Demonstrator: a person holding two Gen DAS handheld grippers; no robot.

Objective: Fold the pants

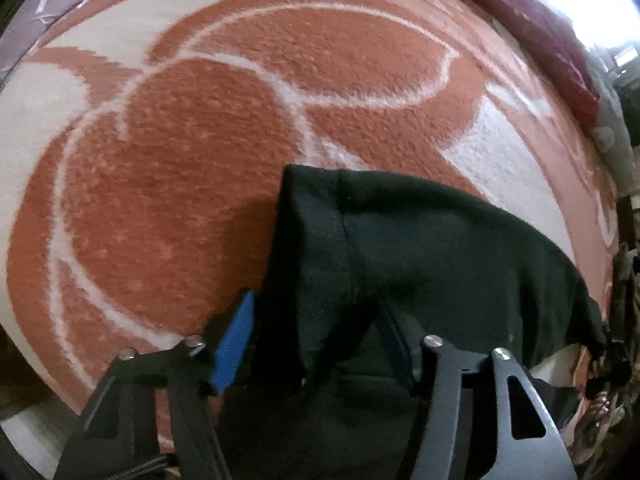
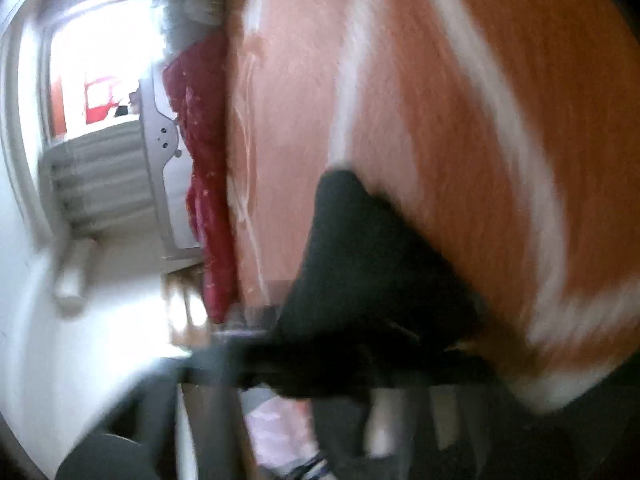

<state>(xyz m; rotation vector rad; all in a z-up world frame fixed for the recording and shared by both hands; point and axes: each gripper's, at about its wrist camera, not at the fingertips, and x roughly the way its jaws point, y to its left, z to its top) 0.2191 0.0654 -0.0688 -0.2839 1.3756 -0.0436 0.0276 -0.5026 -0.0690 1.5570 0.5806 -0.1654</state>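
The black pants (image 1: 420,248) hang over an orange and cream patterned rug (image 1: 180,160). In the left wrist view my left gripper (image 1: 316,344) is shut on a corner of the pants, with the cloth draped between its blue pad (image 1: 234,352) and the right finger and stretching away to the right. In the right wrist view, which is blurred by motion and rolled sideways, my right gripper (image 2: 360,344) holds another corner of the pants (image 2: 368,264) above the rug (image 2: 460,140). Its fingers are hidden by the cloth and blur.
A dark red cloth (image 1: 552,36) lies along the rug's far right edge and shows in the right wrist view (image 2: 204,160). A bright window and a white radiator (image 2: 100,176) are beyond it. Clutter (image 1: 616,320) lies at the rug's right side.
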